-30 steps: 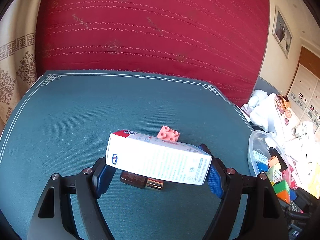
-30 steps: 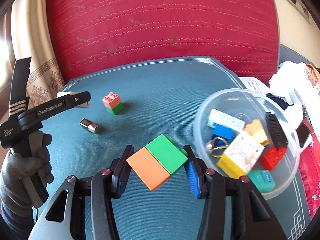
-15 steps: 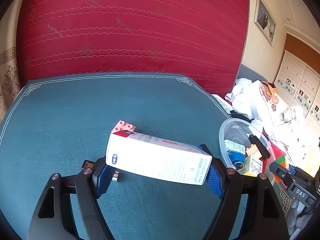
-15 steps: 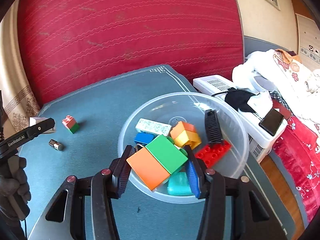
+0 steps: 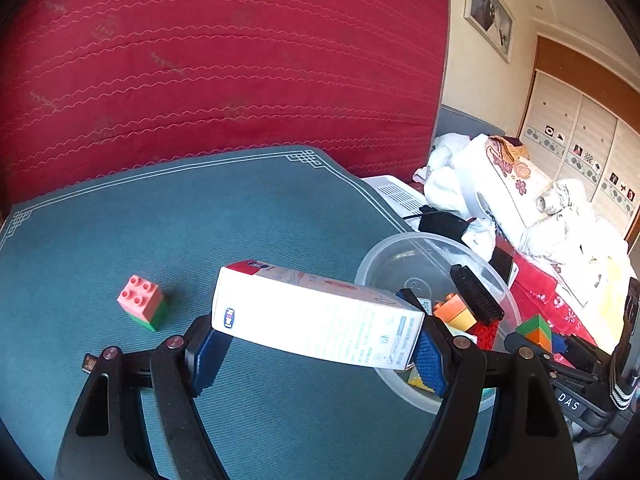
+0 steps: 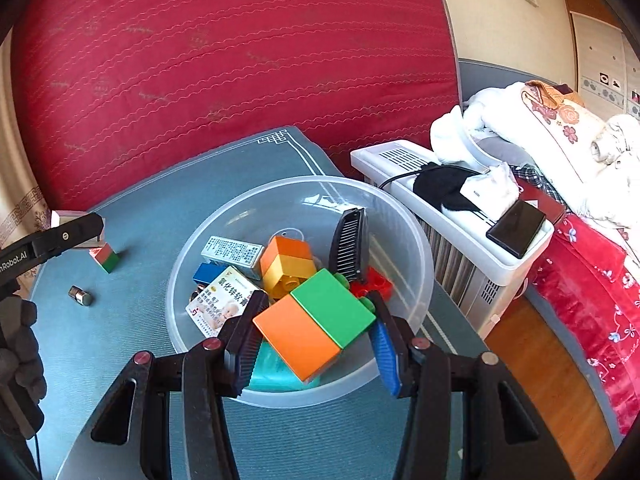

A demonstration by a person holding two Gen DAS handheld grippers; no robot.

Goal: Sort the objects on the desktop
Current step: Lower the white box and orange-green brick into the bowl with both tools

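My left gripper [image 5: 318,344] is shut on a long white carton [image 5: 316,316], held crosswise above the teal mat, its right end over the rim of the clear plastic bowl [image 5: 400,252]. My right gripper [image 6: 314,336] is shut on an orange-and-green block pair [image 6: 316,324], hanging over the near side of the bowl [image 6: 404,240]. The bowl holds several blocks, small boxes and a black comb [image 6: 350,244]. A pink-and-green block [image 5: 142,308] and a small metal piece [image 6: 81,295] lie on the mat to the left.
The teal mat [image 5: 200,216] ends at a red quilted wall behind. Right of the bowl stands a white heater [image 6: 452,216] with a black phone [image 6: 516,228] on it, then a bed with white bedding. A gloved hand [image 6: 18,344] holds the left gripper.
Both grippers swung right towards the bowl with their loads. The bowl has come under the right gripper and beside the left one; the pink-and-green block slid to the left in view.
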